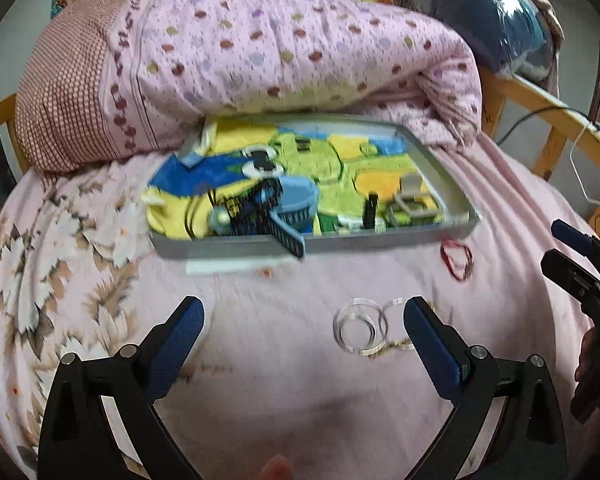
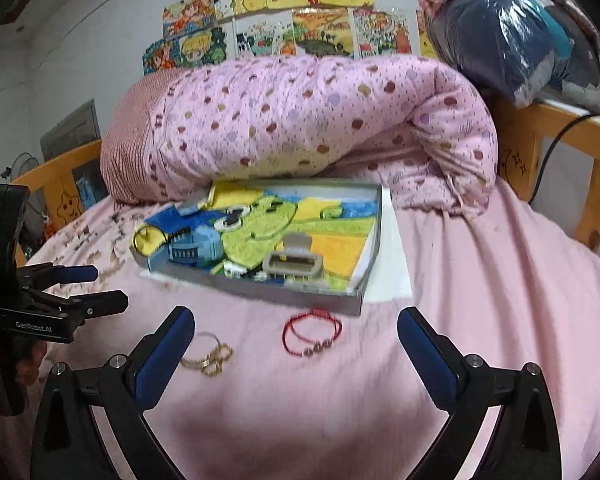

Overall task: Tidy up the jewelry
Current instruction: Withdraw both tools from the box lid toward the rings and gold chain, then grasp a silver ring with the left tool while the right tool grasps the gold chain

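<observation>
A shallow grey tray (image 1: 448, 172) (image 2: 376, 236) lined with a bright drawing lies on the pink bed, holding a blue comb-like clip (image 1: 288, 216) (image 2: 192, 248), a grey hair clip (image 2: 294, 266) and other small pieces. In front of it lie a red cord bracelet (image 1: 456, 258) (image 2: 312, 336), clear bangles (image 1: 360, 328) and a gold chain with rings (image 2: 210, 358). My left gripper (image 1: 304, 320) is open above the sheet, the clear bangles just inside its right finger. My right gripper (image 2: 296, 332) is open, with the red bracelet between its fingers.
A rolled pink dotted quilt (image 1: 260, 60) (image 2: 300, 120) lies right behind the tray. Wooden bed rails (image 1: 548, 120) (image 2: 560, 128) run along both sides. A wrapped blue bundle (image 2: 516, 36) sits at the back right. A white wire hanger (image 1: 580, 168) rests by the right rail.
</observation>
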The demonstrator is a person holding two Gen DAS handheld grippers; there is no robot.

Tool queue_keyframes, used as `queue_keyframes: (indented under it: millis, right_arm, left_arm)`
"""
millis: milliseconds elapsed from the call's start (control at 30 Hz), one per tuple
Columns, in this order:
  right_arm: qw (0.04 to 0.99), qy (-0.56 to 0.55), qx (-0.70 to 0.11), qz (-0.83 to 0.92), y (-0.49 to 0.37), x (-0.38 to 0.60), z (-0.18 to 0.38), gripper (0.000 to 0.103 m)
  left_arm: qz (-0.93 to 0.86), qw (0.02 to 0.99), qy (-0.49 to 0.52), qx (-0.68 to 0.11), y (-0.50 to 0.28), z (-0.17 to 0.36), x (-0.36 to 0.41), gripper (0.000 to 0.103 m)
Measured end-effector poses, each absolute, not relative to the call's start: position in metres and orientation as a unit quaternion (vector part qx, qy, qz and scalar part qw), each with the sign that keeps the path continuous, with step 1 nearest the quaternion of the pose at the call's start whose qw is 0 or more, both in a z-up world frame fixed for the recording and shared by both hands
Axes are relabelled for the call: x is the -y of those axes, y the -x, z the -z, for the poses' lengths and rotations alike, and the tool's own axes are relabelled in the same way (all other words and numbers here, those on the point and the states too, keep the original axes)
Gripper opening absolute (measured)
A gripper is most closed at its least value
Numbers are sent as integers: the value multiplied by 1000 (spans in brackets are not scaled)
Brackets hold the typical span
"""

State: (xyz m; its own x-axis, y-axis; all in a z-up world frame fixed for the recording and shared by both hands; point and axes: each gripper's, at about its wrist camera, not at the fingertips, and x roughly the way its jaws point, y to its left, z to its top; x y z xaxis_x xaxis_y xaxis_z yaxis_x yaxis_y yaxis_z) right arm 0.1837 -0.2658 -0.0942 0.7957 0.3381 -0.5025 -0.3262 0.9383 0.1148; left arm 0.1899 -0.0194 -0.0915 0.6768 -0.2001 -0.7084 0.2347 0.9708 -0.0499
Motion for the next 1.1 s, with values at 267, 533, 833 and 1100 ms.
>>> queue_keyframes:
  millis: [267, 533, 833, 1100]
  right_arm:
    - [935, -11, -309, -171, -183, 265, 118, 102]
    - [927, -10, -334, -172, -186, 264, 131, 102]
    - [918, -3, -351, -184, -193, 257, 138, 102]
    - [914, 3, -359, -191, -194, 251, 140, 102]
  left_arm:
    - [137, 899, -34, -415, -191, 112, 24, 98]
    - [138, 885, -49, -441, -199, 133, 24, 98]
    - [158, 883, -38, -441, -211, 136, 21, 93]
    - [187, 873, -36, -449, -225, 139, 26, 54]
